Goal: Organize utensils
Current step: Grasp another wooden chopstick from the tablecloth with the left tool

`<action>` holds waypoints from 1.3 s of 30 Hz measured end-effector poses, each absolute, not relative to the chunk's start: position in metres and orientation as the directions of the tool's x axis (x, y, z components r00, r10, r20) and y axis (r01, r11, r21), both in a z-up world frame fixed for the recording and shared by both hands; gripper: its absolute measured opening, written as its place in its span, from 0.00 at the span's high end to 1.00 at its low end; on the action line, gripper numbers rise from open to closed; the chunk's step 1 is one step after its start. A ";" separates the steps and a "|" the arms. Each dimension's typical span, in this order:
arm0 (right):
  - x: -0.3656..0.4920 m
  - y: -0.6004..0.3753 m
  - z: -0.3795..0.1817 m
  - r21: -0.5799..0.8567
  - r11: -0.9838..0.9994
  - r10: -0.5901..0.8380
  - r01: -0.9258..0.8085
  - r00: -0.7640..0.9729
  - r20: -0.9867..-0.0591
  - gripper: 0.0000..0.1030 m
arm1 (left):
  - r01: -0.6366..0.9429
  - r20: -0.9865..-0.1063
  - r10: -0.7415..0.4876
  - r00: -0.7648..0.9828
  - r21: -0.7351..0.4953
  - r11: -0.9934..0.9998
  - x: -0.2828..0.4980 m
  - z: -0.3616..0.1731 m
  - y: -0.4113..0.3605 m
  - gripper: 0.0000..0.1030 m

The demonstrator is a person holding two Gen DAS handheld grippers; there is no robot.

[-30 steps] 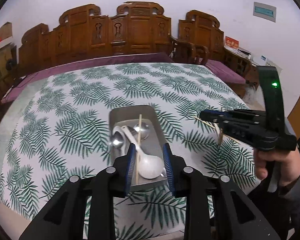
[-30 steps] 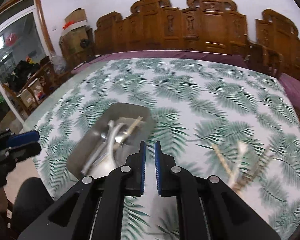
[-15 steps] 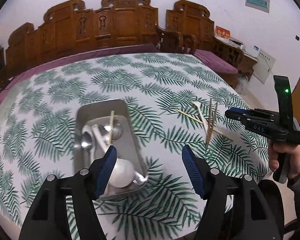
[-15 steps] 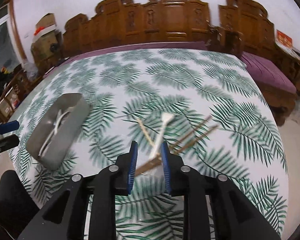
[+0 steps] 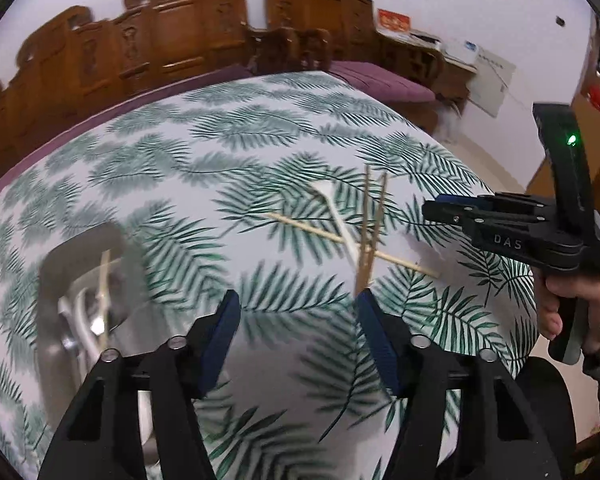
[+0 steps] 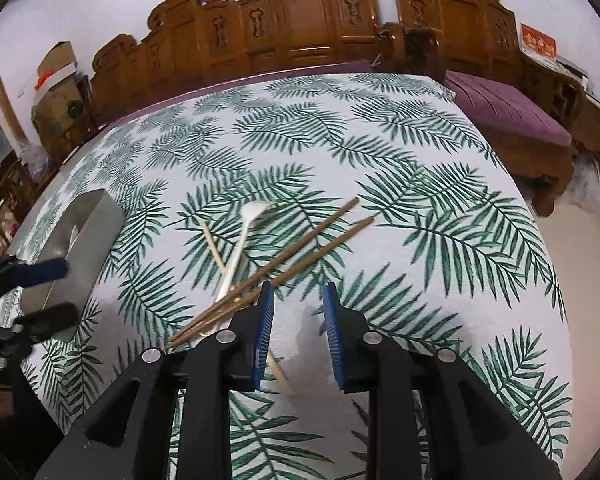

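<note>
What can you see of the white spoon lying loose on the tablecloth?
The white spoon looks like plastic: a small flat bowl at the far end and a long slim handle running toward the camera. It lies flat on the leaf-print tablecloth, outside the metal tray. A pale chopstick crosses its handle, and two brown chopsticks cross its near end. Which lies on top is unclear. No gripper touches it.

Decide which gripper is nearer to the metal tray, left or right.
Left. The left gripper hangs just beside the metal tray, jaws open. The right gripper, also open, is farther off, over the loose chopsticks.
</note>
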State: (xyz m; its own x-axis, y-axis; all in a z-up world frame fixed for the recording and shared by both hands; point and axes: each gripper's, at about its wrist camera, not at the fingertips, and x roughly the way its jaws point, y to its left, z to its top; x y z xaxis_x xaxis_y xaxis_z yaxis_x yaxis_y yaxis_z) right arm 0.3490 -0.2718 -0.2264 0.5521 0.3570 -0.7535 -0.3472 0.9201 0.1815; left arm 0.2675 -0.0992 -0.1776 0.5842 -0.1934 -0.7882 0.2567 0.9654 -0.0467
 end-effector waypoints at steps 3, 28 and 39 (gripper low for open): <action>0.352 -0.277 -0.231 0.189 0.923 0.355 -0.335 0.548 -0.757 0.73 | 0.283 -0.808 -0.219 0.546 -0.068 0.957 0.283 -0.192 -0.114 0.63; 0.357 -0.290 -0.229 0.232 0.917 0.382 -0.324 0.545 -0.747 0.73 | 0.308 -0.858 -0.244 0.452 -0.107 0.945 0.320 -0.232 -0.152 0.84; 0.358 -0.293 -0.229 0.233 0.918 0.379 -0.320 0.545 -0.748 0.73 | 0.327 -0.871 -0.244 0.427 -0.103 0.939 0.316 -0.235 -0.159 0.96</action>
State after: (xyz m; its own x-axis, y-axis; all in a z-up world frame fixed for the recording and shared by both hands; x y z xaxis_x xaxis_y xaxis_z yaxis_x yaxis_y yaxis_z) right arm 0.3580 -0.2927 -0.2289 0.5451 0.3794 -0.7476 -0.3197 0.9184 0.2330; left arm 0.3163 -0.1590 -0.2349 0.4271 -0.2439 -0.8707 0.3270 0.9394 -0.1027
